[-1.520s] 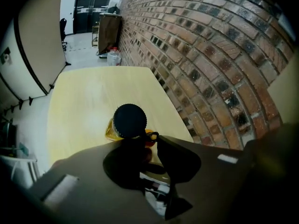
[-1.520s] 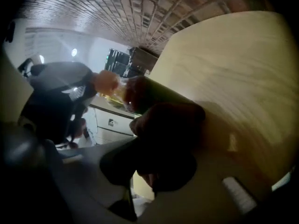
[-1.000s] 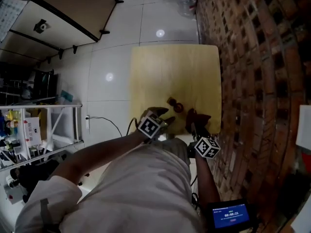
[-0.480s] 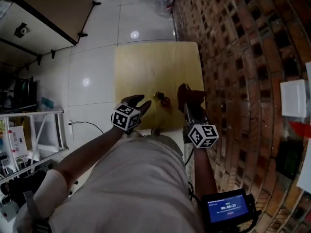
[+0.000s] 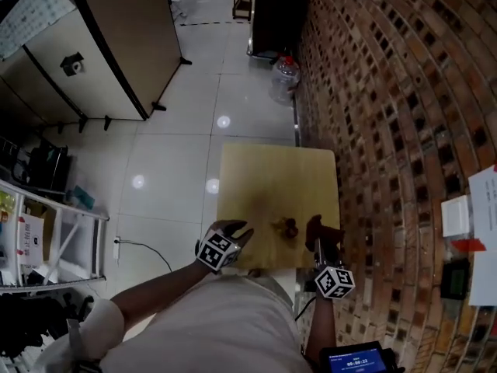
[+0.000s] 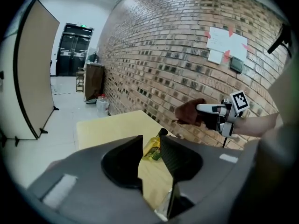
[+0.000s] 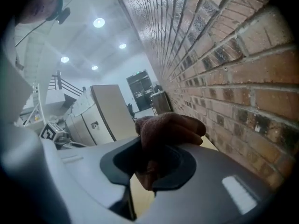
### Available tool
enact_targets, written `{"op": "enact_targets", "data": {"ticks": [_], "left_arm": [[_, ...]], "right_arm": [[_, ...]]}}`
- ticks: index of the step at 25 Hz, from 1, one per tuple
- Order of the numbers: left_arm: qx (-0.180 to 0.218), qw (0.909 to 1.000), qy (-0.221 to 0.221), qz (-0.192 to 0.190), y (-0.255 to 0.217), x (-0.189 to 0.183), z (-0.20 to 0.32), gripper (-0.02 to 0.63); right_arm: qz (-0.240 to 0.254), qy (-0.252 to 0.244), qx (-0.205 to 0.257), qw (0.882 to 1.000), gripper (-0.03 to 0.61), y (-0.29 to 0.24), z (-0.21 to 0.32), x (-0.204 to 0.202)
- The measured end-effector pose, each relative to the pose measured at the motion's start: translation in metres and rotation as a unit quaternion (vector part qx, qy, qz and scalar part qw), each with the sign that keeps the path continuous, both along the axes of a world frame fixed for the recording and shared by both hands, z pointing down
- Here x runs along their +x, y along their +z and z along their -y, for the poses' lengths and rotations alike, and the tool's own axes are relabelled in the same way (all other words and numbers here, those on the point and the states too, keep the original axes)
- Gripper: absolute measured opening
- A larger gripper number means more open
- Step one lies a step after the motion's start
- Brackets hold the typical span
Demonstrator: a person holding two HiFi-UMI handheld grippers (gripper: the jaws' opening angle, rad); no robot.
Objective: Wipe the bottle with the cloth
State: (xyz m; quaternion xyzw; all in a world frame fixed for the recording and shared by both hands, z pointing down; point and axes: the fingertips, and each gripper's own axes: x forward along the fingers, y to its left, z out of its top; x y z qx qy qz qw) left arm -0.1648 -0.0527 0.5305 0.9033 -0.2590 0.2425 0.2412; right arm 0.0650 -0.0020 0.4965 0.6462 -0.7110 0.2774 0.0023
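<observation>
A small bottle (image 5: pixel 286 226) of yellow liquid with a dark cap lies on the yellow table (image 5: pixel 272 177), near its front edge. My left gripper (image 5: pixel 235 233) hovers at the table's near-left corner, well apart from the bottle. In the left gripper view the bottle (image 6: pixel 153 148) shows beyond the gap; the jaws have just been closing with nothing between them. My right gripper (image 5: pixel 318 243) is raised at the bottle's right, close to the brick wall, shut on a brown cloth (image 5: pixel 322 227). The bunched cloth (image 7: pixel 166 129) bulges out of the right gripper (image 7: pixel 156 164).
A brick wall (image 5: pixel 388 130) runs along the table's right side, with papers (image 6: pixel 226 43) pinned to it. A water jug (image 5: pixel 286 76) and a dark cabinet (image 5: pixel 276 14) stand beyond the table. A beige partition (image 5: pixel 116 45) and a shelf rack (image 5: pixel 46 231) stand at the left.
My left gripper has drawn back from the bottle toward the table's near-left corner. The right gripper has risen with the cloth. The bottle stays lying on the table.
</observation>
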Motion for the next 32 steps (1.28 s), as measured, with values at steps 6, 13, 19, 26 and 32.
{"op": "enact_targets", "data": {"ticks": [6, 13, 19, 26, 32], "left_arm": [[0.047, 0.9986, 0.016, 0.019, -0.009, -0.062, -0.001, 0.11], [0.047, 0.9989, 0.002, 0.003, -0.006, -0.113, -0.013, 0.098], [0.053, 0.9984, -0.018, -0.004, 0.01, -0.125, -0.023, 0.097], [0.039, 0.9992, -0.002, 0.004, 0.012, -0.131, -0.072, 0.096], [0.043, 0.9978, -0.05, 0.01, 0.001, -0.154, -0.089, 0.091]], "right_arm": [[0.037, 0.069, -0.002, 0.997, 0.071, 0.007, -0.019, -0.007], [0.038, 0.089, 0.009, 0.995, 0.071, -0.007, -0.05, -0.037], [0.049, 0.09, -0.008, 0.995, 0.071, 0.016, -0.08, -0.067], [0.09, 0.1, -0.011, 0.991, 0.071, 0.042, -0.115, -0.091], [0.118, 0.082, 0.027, 0.989, 0.071, 0.017, -0.122, -0.095]]}}
